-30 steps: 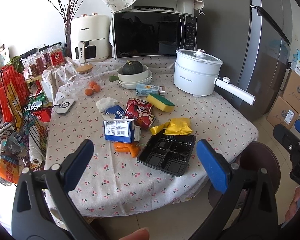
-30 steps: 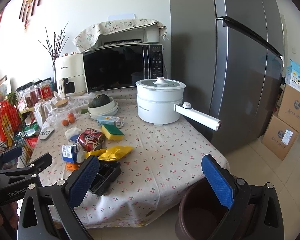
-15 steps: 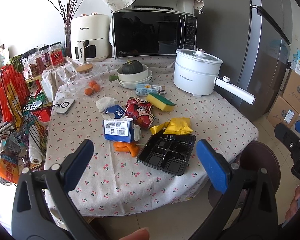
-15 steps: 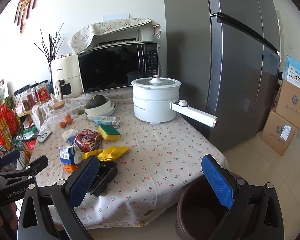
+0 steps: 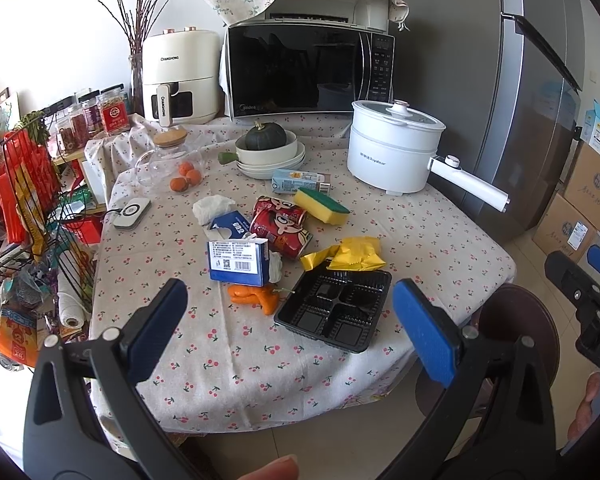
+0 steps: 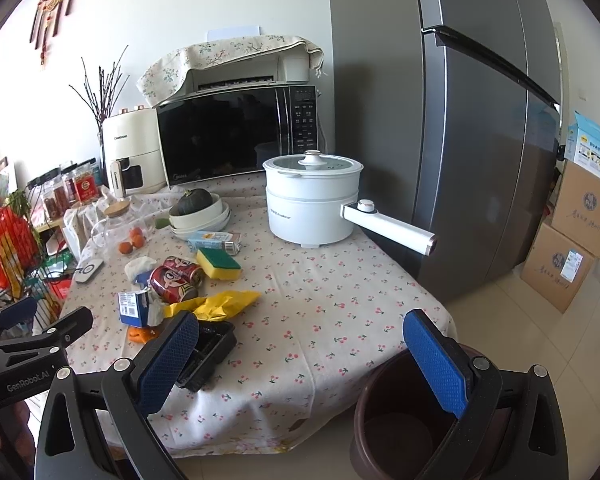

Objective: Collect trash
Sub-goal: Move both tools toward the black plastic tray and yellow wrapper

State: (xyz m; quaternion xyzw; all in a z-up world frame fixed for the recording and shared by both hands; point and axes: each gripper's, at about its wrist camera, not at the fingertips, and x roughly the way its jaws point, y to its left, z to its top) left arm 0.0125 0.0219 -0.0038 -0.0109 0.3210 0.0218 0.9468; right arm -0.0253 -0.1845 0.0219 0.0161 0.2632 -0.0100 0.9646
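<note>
Trash lies on the cherry-print table (image 5: 220, 364): a black plastic tray (image 5: 334, 310), a yellow wrapper (image 5: 354, 255), two red cans (image 5: 282, 224), a blue and white carton (image 5: 238, 261), orange peel (image 5: 256, 296) and a crumpled tissue (image 5: 212, 207). A brown bin (image 6: 404, 428) stands on the floor at the table's near right corner. My left gripper (image 5: 292, 334) is open and empty, in front of the table edge. My right gripper (image 6: 312, 360) is open and empty, above the bin's left rim.
A white electric pot (image 5: 392, 154) with a long handle, a microwave (image 5: 308, 68), an air fryer (image 5: 178, 76), bowls with a squash (image 5: 270, 148), a sponge (image 5: 320, 206) and a glass jar (image 5: 168, 160) stand further back. A wire rack (image 5: 28, 208) is left, a fridge (image 6: 460, 140) and boxes right.
The right wrist view has shifted a little to the right, with the bin more fully under it. The left gripper has hardly moved. Both stay open.
</note>
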